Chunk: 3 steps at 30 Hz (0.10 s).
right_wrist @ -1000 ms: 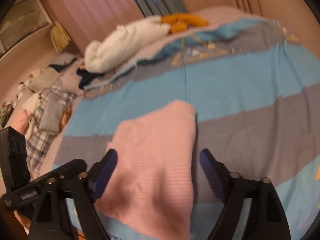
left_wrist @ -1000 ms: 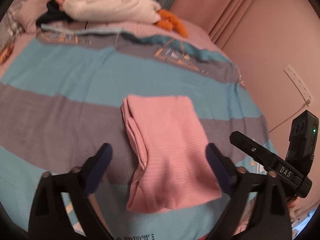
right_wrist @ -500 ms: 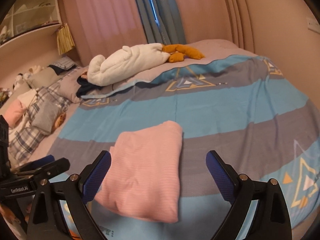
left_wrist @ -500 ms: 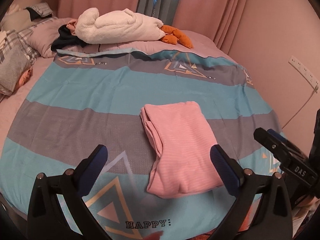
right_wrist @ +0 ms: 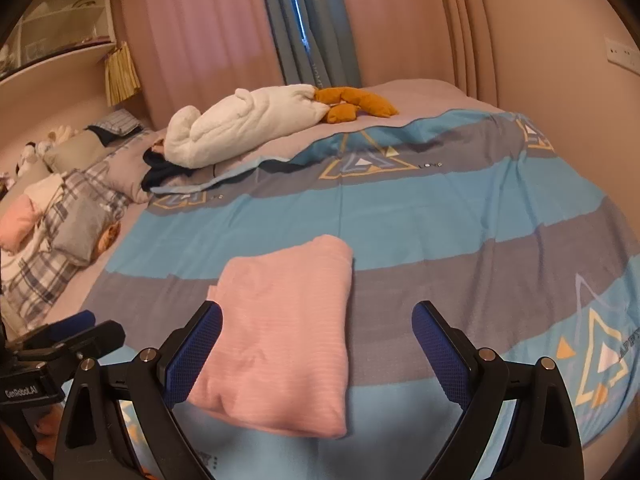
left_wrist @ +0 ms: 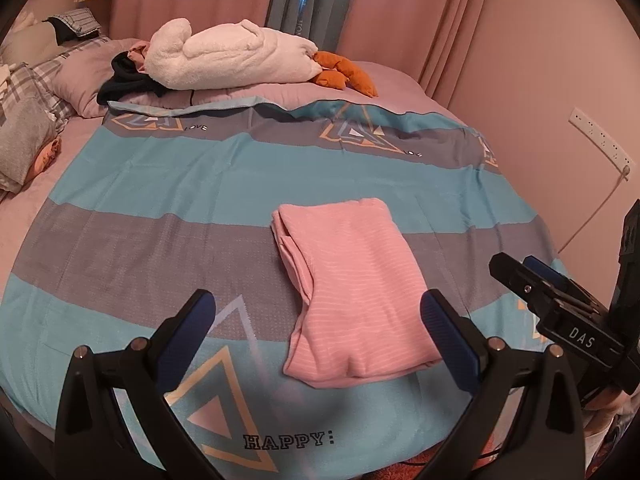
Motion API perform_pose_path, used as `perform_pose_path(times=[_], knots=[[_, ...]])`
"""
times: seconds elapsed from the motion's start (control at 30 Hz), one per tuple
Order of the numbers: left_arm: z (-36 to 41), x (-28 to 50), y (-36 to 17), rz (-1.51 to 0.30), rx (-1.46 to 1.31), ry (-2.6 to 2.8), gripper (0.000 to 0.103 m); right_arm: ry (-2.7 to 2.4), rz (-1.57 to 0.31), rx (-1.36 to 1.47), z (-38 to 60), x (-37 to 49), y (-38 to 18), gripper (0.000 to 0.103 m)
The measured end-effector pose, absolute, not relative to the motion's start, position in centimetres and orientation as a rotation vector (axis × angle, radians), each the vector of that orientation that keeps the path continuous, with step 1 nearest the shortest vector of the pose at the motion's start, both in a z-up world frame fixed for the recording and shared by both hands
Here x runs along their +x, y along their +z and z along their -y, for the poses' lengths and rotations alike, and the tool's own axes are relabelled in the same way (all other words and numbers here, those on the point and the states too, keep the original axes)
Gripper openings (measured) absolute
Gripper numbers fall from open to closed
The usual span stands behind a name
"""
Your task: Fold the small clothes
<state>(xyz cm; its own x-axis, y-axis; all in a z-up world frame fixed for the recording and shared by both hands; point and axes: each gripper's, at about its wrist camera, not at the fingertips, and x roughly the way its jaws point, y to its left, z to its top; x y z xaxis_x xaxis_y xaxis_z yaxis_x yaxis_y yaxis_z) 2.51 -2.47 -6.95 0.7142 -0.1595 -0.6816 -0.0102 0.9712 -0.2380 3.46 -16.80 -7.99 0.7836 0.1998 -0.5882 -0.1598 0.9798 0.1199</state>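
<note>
A folded pink striped garment [left_wrist: 352,288] lies flat on the blue and grey bedspread [left_wrist: 160,200], near the bed's front edge; it also shows in the right wrist view [right_wrist: 284,332]. My left gripper [left_wrist: 318,312] is open and empty, held back above the front edge, with the garment between its spread fingers in view. My right gripper [right_wrist: 316,320] is open and empty too, held off the bed. The right gripper shows at the right in the left wrist view [left_wrist: 560,308]. The left gripper shows at the lower left in the right wrist view [right_wrist: 60,344].
A white plush toy with orange feet [left_wrist: 232,60] and dark clothes [left_wrist: 120,84] lie at the far end of the bed. Pillows [left_wrist: 36,128] lie at the left. A wall with a socket strip [left_wrist: 600,140] stands to the right. Curtains [right_wrist: 304,20] hang behind.
Both grippers have pulled back and up from the pink garment, which now lies farther away and whole in view. Both stay open. The garment has not moved.
</note>
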Motion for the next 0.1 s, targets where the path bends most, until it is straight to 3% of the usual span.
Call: perform_pose_path(times=[0.1], knots=[[2.47,2.51,-6.99,-0.777,-0.237,-0.083,0.103,0.194,-0.65,0.068,16.76,3.43,-8.15,0.095]])
